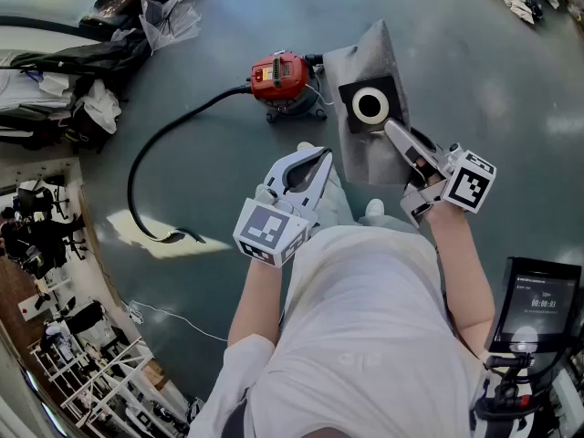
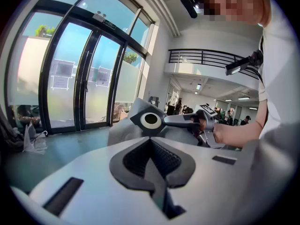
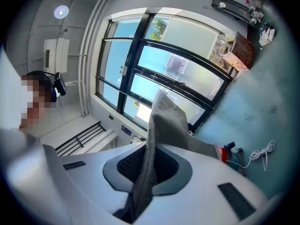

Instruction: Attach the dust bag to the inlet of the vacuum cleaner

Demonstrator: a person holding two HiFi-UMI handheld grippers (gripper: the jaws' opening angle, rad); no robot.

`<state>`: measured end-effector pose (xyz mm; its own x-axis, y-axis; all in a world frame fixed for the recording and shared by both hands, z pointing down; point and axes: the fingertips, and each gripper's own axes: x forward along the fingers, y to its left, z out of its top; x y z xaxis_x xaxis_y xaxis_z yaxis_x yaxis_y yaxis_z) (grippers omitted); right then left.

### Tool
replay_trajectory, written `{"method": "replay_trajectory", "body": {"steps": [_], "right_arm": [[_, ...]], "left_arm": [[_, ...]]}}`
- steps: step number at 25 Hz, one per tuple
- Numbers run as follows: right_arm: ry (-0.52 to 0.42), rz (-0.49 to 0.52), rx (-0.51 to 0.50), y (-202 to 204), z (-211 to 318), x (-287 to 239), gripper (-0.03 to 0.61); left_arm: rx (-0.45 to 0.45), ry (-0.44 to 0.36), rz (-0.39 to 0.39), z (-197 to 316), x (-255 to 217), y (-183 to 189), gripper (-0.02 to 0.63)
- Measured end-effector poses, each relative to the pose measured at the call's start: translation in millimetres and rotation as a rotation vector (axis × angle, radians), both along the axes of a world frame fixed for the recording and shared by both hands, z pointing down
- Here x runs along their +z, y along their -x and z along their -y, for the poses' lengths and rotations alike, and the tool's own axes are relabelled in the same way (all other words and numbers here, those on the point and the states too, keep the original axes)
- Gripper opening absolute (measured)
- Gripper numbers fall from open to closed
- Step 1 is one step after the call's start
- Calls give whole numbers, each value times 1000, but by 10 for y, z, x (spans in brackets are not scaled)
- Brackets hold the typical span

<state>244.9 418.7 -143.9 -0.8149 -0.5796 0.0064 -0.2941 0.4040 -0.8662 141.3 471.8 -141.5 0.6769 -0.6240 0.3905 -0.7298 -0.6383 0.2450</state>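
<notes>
Right gripper [image 1: 394,133] was clamped on the grey fabric of the dust bag [image 1: 365,158], just beside the black collar [image 1: 370,85] with its white-ringed opening. The bag was held up in front of the person and was not attached to anything. Left gripper [image 1: 319,158] was fully closed with nothing between its jaws, positioned just left of the bag, while the red vacuum cleaner [image 1: 283,80] was seen standing on the floor [image 1: 228,26] beyond, its black hose [image 1: 151,149] curled out to the left.
</notes>
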Motion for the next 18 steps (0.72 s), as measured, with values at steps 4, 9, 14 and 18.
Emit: {"method": "replay_trajectory", "body": {"steps": [4, 9, 14, 18], "right_arm": [[-4, -29, 30, 331, 763, 119, 32], [-1, -136, 74, 589, 1841, 353, 31], [-19, -187, 59, 780, 2470, 339, 31], [18, -219, -7, 717, 3132, 803, 31]], "left_arm": [[-19, 6, 11, 841, 184, 538, 6], [-62, 62, -17, 1944, 569, 1253, 6], [-103, 141, -4, 2420, 745, 1670, 6], [-226, 208, -9, 2828, 1097, 1671, 6]]}}
